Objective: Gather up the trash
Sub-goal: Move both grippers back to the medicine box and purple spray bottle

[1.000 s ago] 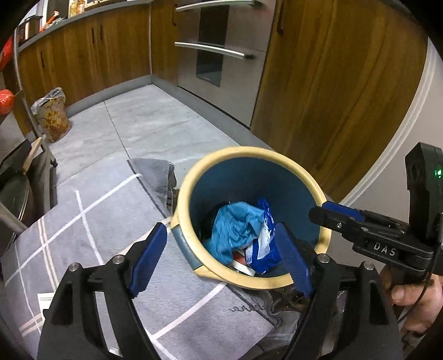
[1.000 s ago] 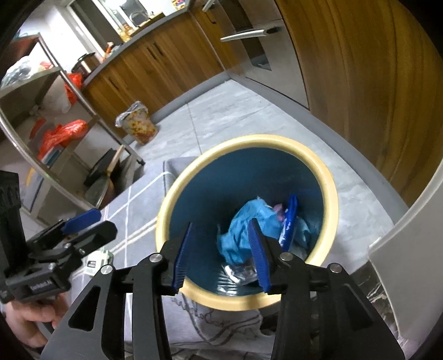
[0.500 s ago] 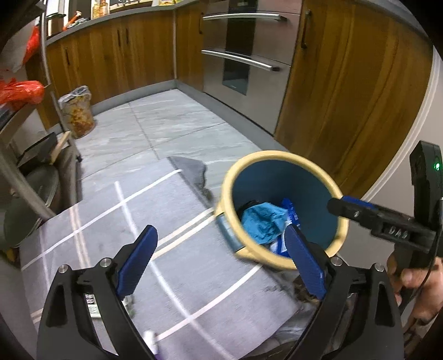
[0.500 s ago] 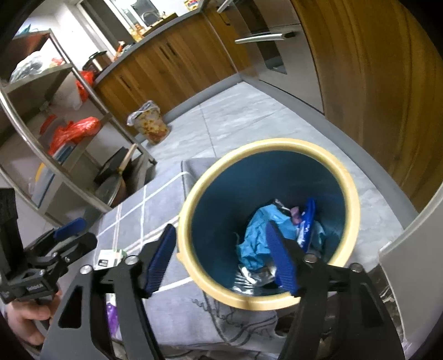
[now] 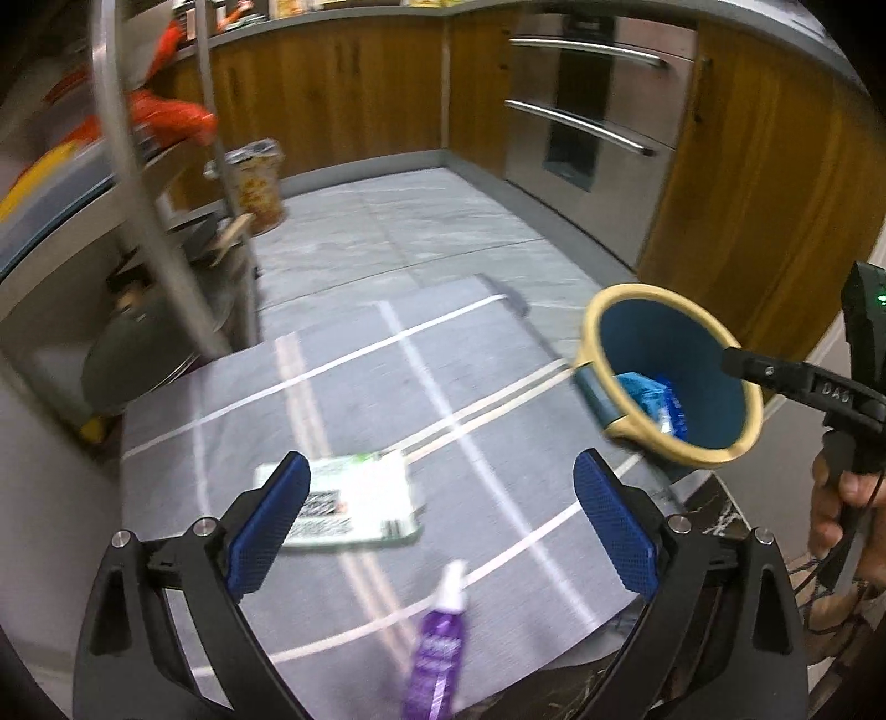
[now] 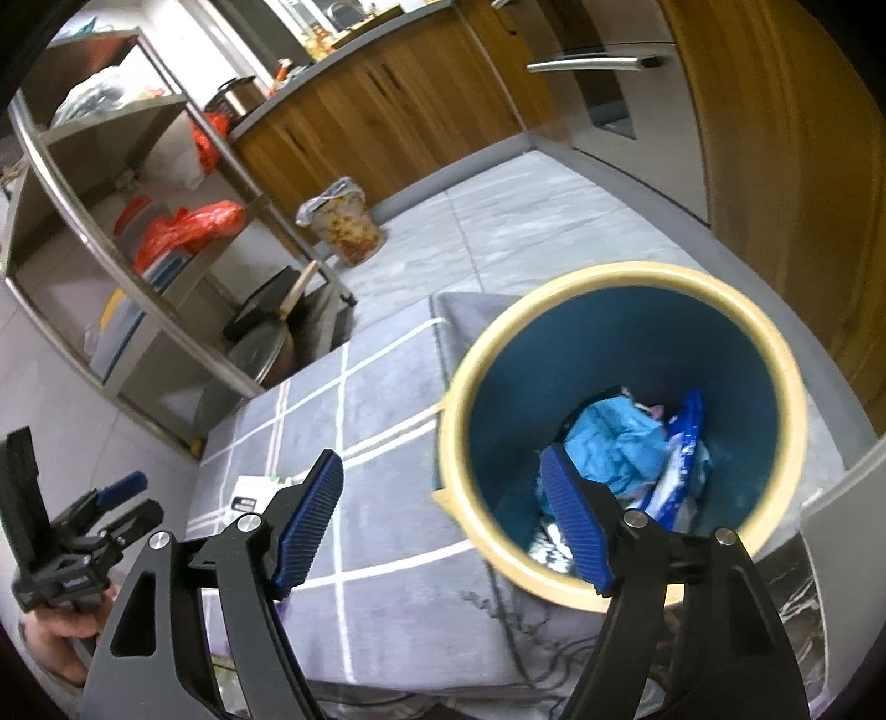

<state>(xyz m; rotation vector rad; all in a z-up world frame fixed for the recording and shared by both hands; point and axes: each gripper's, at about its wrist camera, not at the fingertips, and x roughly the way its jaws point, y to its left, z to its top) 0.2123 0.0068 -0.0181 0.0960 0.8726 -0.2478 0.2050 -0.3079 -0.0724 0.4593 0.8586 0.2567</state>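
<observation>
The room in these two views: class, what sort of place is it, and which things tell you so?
Most likely a home kitchen. Wooden cabinets run under a grey countertop, a built-in steel oven has bar handles, and a metal rack holds cookware.

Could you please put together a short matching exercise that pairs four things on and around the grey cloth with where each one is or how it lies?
Things:
1. purple tube
2. white and green packet
3. crumpled blue wrapper
4. patterned bin

Places:
A. inside the blue bin with the cream rim
B. on the tiled floor by the wooden cabinets
C. flat on the grey cloth, ahead of the left gripper
D. on the cloth's near edge, under the left gripper

Pairs: 1-D, 2-C, 3-A, 4-B
</observation>
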